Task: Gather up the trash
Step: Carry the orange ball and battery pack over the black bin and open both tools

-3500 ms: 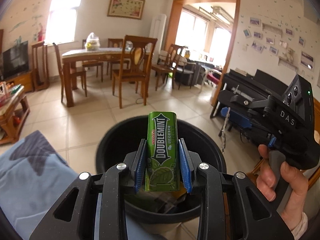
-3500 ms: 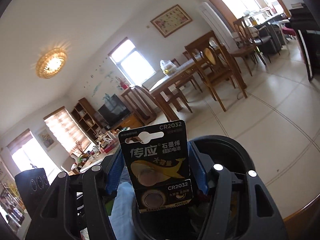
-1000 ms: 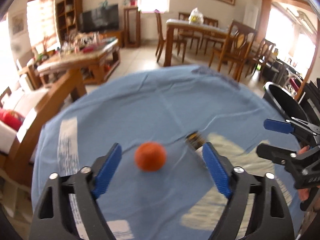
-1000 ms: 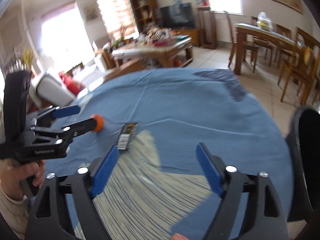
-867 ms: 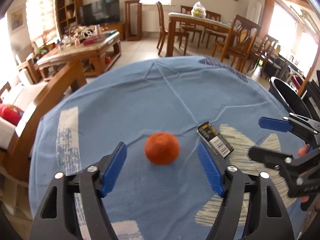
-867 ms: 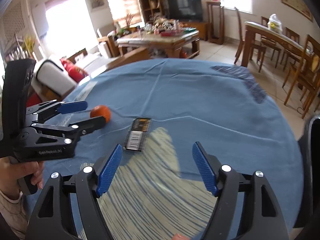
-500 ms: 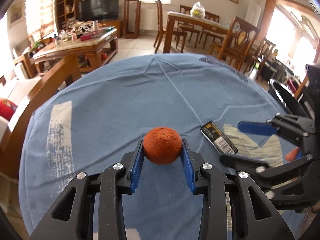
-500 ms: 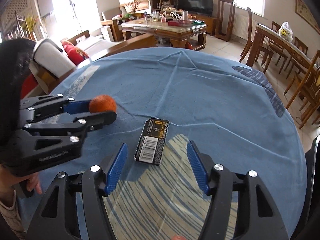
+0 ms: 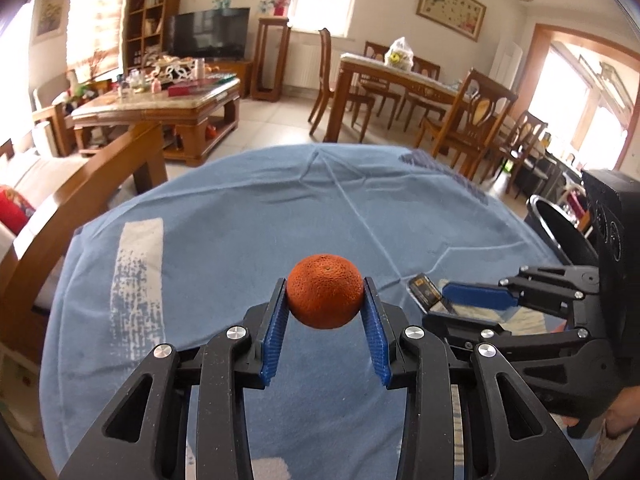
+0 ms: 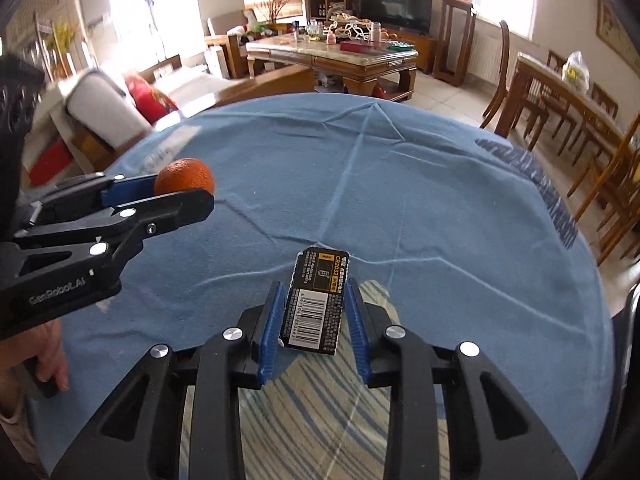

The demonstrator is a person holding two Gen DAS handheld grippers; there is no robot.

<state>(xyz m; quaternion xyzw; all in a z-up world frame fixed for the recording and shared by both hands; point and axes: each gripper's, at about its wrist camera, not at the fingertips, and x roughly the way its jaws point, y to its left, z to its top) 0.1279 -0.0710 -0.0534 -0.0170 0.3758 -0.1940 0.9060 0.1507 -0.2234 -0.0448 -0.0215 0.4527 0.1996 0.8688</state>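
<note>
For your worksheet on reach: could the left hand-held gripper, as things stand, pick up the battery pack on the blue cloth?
Probably not: the left hand-held gripper is shut on the orange, and the right hand-held gripper already clamps the battery pack.

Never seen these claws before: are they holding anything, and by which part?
Left gripper pinches the orange by its sides. Right gripper pinches the battery card by its long edges.

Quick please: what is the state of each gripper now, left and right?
Left gripper: closed on the round orange fruit.
Right gripper: closed on the black CR2032 battery card with barcode.
</note>
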